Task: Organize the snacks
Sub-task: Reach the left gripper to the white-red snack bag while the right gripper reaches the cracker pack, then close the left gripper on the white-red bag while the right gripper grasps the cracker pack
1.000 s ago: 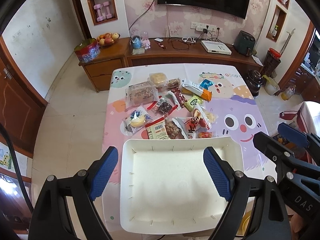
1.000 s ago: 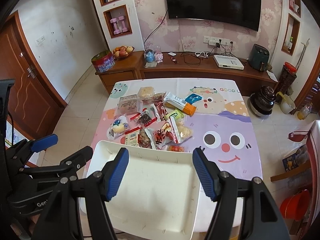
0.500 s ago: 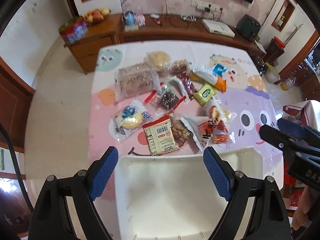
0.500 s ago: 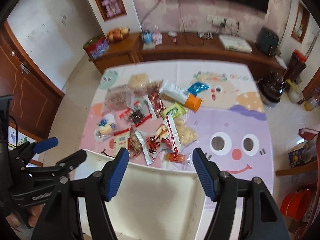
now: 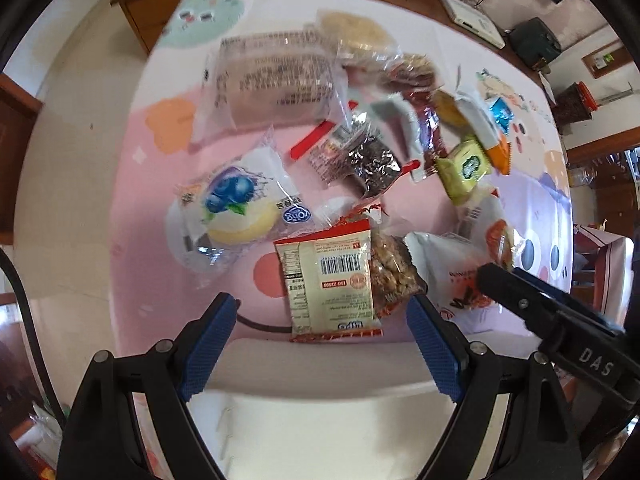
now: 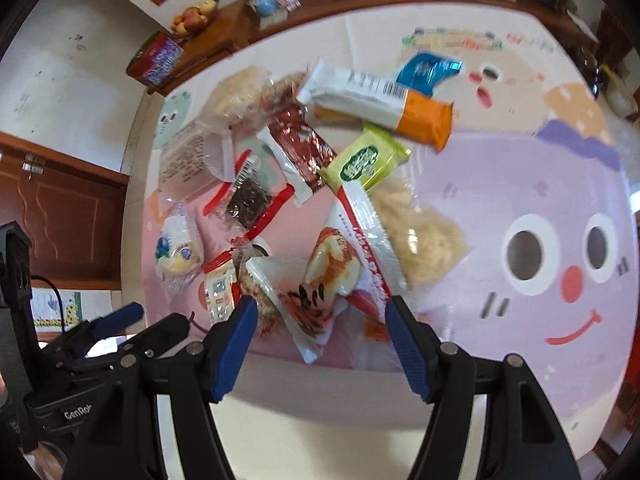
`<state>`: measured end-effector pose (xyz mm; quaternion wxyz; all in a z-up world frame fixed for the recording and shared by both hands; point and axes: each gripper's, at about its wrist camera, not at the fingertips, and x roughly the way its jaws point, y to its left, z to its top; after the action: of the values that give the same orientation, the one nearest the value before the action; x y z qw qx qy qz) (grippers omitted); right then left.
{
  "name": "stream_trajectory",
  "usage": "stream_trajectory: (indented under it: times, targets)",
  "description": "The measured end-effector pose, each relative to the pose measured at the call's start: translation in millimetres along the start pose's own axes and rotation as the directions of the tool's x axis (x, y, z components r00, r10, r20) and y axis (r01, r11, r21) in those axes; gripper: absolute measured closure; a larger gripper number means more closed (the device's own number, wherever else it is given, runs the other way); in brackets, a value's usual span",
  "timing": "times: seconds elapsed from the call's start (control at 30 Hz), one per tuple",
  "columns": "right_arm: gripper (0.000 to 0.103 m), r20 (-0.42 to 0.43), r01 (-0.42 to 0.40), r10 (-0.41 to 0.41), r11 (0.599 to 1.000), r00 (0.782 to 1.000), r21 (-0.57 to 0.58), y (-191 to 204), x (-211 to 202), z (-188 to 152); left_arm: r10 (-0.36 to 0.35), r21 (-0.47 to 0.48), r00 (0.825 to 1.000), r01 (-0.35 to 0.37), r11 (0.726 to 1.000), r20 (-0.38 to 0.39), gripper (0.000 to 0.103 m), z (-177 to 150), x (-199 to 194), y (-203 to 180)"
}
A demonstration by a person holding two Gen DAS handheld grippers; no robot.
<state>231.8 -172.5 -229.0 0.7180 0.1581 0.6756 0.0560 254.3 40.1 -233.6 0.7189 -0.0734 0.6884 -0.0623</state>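
Note:
Several wrapped snacks lie in a heap on the cartoon tablecloth. My left gripper is open, just above a cream packet with a barcode beside a nut bar. A blueberry cake packet lies to its left. My right gripper is open over a white and red packet. A green packet and an orange-ended bar lie farther off. The white tray's rim is below the left fingers and shows in the right wrist view.
A large clear bread packet lies at the table's far left. A wooden sideboard with a fruit bowl and a red tin stands beyond the table. The right gripper shows at the left wrist view's edge.
Both grippers have moved forward and down from over the tray to the near edge of the snack heap. Both have stayed open.

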Motion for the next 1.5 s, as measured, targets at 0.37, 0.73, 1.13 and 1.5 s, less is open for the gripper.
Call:
stream_trajectory:
  times: [0.37,0.73,1.13,1.5]
  targets:
    - [0.040,0.002,0.002,-0.003,0.998,1.000,0.063,-3,18,22,0.020,0.002,0.988,-0.020,1.000,-0.155,0.017,8,57,-16]
    - [0.044,-0.008,0.023,-0.022,0.998,1.000,0.054,2,23,33,0.081,-0.004,0.974,-0.084,0.996,-0.213,0.028,6,99,-26]
    - [0.050,-0.009,0.055,-0.055,0.998,0.998,0.017,12,29,34,0.081,0.024,0.988,-0.079,0.997,-0.132,0.058,1,109,-51]
    - [0.085,0.124,0.056,-0.057,0.998,0.991,0.009,-3,-11,26,0.123,0.048,0.991,-0.125,0.991,0.045,0.058,0,54,-70]
